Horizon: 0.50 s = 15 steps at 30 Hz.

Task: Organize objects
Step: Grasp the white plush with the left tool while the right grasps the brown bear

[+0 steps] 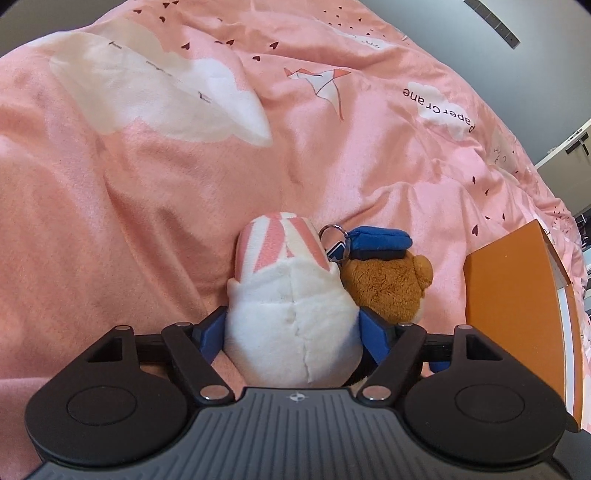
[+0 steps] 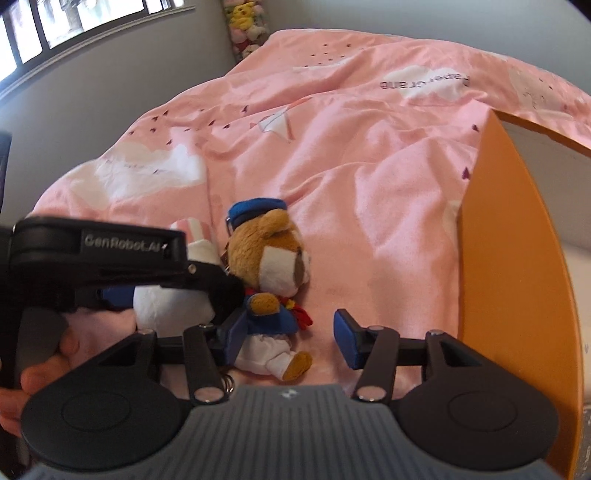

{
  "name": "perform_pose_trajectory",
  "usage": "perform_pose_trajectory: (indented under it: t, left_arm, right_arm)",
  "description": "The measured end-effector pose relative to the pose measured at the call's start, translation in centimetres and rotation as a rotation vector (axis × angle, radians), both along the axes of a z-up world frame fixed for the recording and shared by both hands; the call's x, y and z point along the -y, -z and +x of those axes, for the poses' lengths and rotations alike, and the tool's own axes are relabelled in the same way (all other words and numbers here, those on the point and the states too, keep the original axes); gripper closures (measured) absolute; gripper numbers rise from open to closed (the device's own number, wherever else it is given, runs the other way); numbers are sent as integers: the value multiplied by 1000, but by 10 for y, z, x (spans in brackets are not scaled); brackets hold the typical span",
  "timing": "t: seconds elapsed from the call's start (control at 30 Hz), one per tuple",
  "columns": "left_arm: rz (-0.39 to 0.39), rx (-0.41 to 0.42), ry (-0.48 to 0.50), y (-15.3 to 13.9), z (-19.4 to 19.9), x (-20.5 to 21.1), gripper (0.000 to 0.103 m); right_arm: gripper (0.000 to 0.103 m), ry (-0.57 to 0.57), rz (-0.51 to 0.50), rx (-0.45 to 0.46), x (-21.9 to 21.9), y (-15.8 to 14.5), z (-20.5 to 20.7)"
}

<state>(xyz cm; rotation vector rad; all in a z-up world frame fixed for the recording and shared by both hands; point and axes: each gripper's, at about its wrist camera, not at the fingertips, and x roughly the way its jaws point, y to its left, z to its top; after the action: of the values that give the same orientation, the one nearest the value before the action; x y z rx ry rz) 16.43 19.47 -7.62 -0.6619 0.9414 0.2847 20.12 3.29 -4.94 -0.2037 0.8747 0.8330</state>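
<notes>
A white plush rabbit (image 1: 291, 317) with pink-striped ears lies on the pink duvet (image 1: 147, 184). My left gripper (image 1: 291, 332) is shut on its body, the blue pads pressing both sides. A brown plush bear (image 1: 388, 284) with a blue cap and a key ring lies right beside it, touching. In the right wrist view the bear (image 2: 273, 258) lies on its back in a blue jacket and white trousers. My right gripper (image 2: 291, 339) is open around the bear's legs, the left pad against its side. The rabbit (image 2: 177, 302) is partly hidden behind my left gripper.
An orange box (image 1: 517, 314) with a white inside stands on the duvet to the right; it also shows in the right wrist view (image 2: 509, 258). A pile of plush toys (image 2: 245, 26) sits at the far wall. A window is at the upper left.
</notes>
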Motion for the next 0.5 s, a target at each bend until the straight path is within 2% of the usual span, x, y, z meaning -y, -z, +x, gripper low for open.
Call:
perform_pose_trajectory:
  t: [0.07, 0.23, 0.4, 0.5]
  left_arm:
    - [5, 25, 22, -5, -5, 2, 20]
    - [82, -4, 28, -20, -9, 6, 25]
    - [154, 17, 29, -39, -19, 14, 27]
    - [167, 32, 19, -48, -24, 16, 27]
  right_arm:
    - [49, -44, 10, -31, -3, 3, -1]
    - [48, -61, 8, -35, -11, 9, 1]
    - [48, -63, 40, -88, -15, 17, 6]
    - [49, -66, 55, -106, -21, 24, 5]
